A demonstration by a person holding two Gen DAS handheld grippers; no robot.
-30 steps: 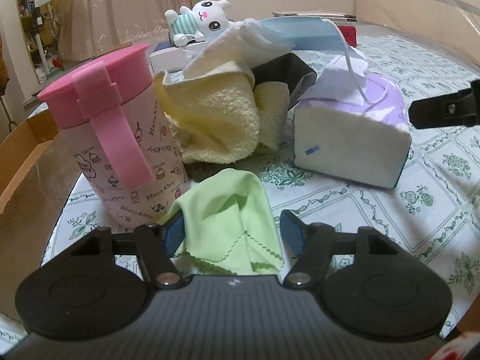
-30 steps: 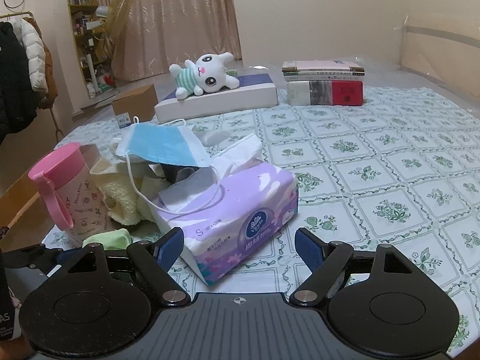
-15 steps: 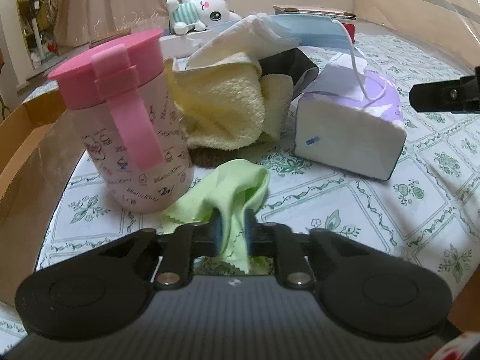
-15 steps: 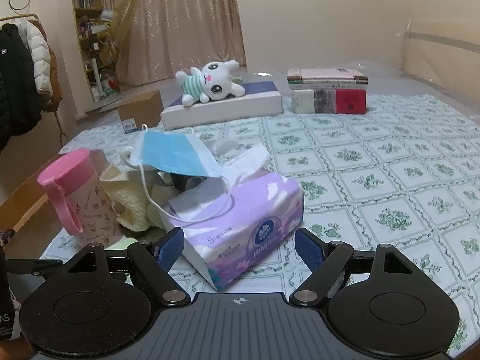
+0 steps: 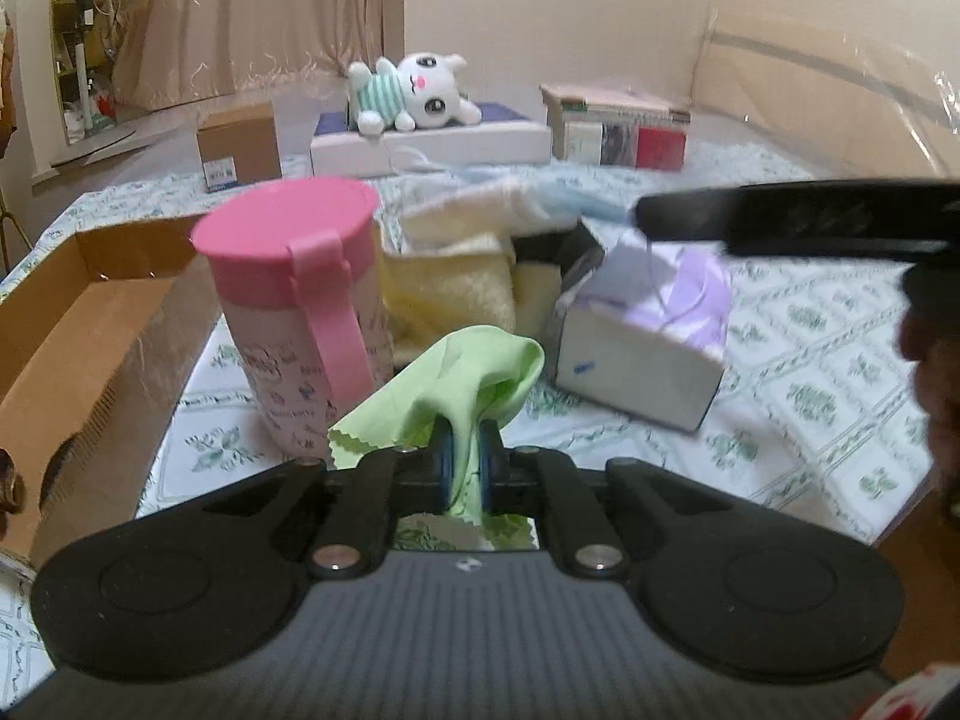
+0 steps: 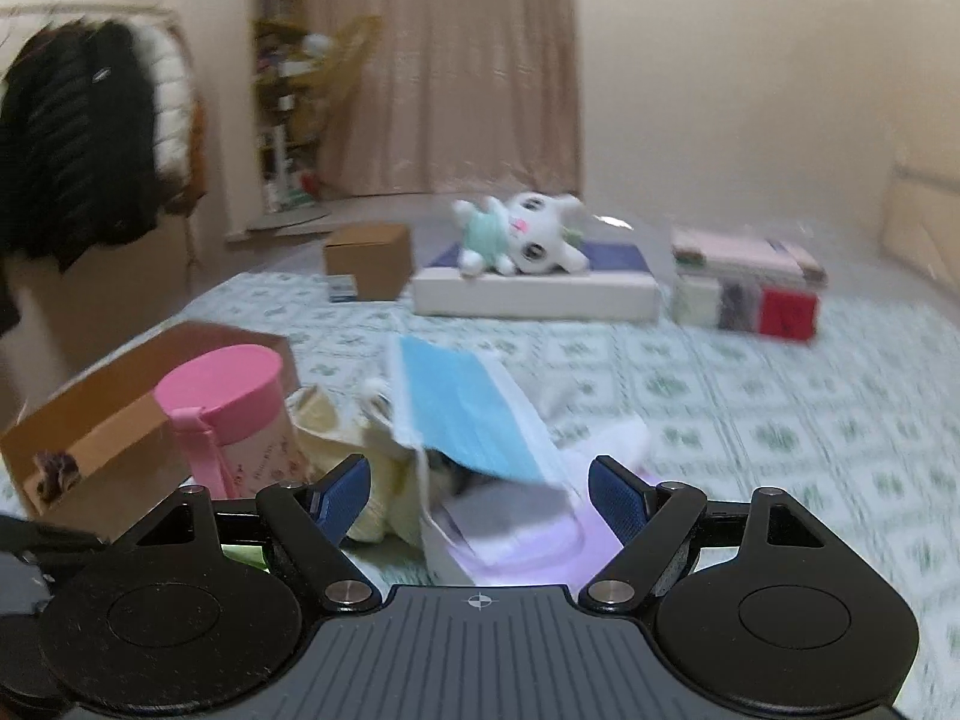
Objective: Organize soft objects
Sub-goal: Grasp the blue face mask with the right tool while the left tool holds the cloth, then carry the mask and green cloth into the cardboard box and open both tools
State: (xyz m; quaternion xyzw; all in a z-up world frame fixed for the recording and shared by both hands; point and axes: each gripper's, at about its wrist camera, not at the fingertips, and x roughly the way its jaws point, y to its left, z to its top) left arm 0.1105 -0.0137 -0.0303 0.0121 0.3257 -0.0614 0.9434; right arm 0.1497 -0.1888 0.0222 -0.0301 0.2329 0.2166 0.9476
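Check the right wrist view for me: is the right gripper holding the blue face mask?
No, the right gripper stands wide open with its pads clear of the blue face mask, which lies draped over the pile.

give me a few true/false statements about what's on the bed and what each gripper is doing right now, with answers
1. The left gripper is shut on the green cloth. True.
2. The right gripper holds the blue face mask. False: its fingers stand apart with nothing pinched between them.
3. The pink-lidded cup stands upright beside the yellow towel. True.
4. The plush toy lies inside the cardboard box. False: it lies on a flat white box at the far side.
5. The cup's lid is off. False: the pink lid is on.
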